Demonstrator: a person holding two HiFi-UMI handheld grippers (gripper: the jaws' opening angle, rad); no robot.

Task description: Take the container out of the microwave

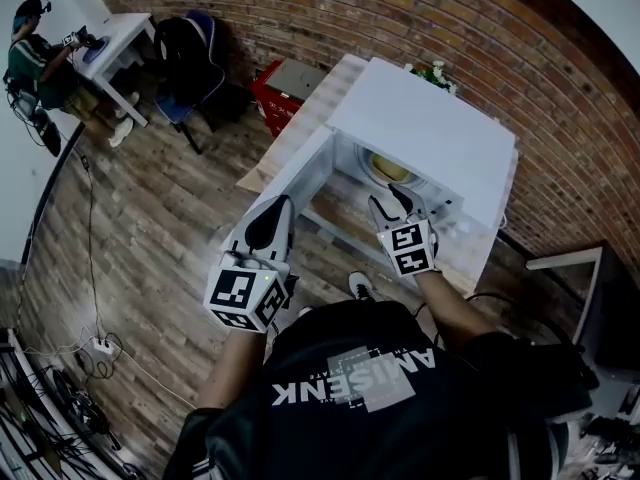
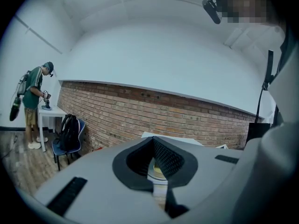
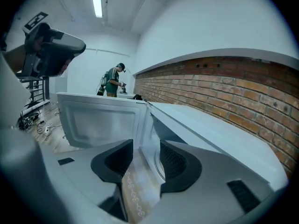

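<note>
Container [image 1: 390,168] inside microwave [image 1: 430,128], apparently just beyond right hand-held gripper [image 1: 388,198].

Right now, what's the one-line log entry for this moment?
door: open | container: inside microwave | right tongs: open, empty, before the opening | left tongs: shut, empty

A red brick wall [image 1: 330,8] runs across the top of the head view, above a wood plank floor [image 1: 150,218]. At upper left a person [image 1: 35,63] stands at a small white table [image 1: 120,33]. Just right of it, a black backpack [image 1: 190,53] sits on a blue chair [image 1: 185,103], with a red box [image 1: 280,93] near it. Cables [image 1: 60,398] and a power strip [image 1: 100,346] lie at lower left. A small flowering plant [image 1: 435,73] stands on the pale worktop [image 1: 305,128].
</note>
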